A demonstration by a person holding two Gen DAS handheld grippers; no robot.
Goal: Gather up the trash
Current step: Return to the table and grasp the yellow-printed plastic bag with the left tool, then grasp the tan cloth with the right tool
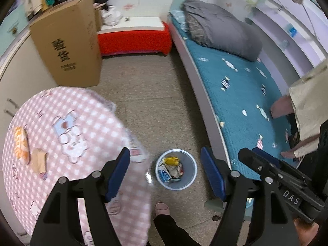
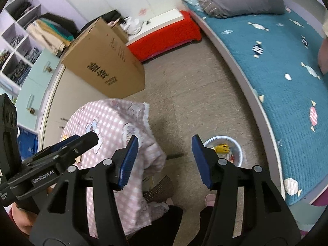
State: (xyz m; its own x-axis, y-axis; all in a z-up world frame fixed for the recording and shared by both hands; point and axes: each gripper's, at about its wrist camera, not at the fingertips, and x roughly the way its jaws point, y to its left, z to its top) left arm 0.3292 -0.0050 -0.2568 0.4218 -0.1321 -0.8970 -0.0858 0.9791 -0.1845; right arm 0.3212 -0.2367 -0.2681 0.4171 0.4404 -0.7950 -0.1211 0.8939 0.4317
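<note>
A small pale blue bin [image 1: 176, 169] stands on the floor between the table and the bed, holding a yellow wrapper [image 1: 171, 161] and other scraps. It also shows in the right wrist view [image 2: 237, 150]. On the pink checked tablecloth [image 1: 78, 123] lie an orange snack packet [image 1: 20, 144] and a brown paper scrap [image 1: 39, 161]. My left gripper [image 1: 165, 172] is open and empty, high above the bin. My right gripper [image 2: 165, 160] is open and empty above the floor beside the table. It appears at the right in the left wrist view [image 1: 252, 156].
A large cardboard box [image 1: 67, 43] stands behind the table. A bed with a teal cover [image 1: 242, 94] and a grey duvet [image 1: 221, 28] runs along the right. A red bench [image 1: 135, 39] is at the back wall. The person's slippered foot [image 1: 162, 209] is near the bin.
</note>
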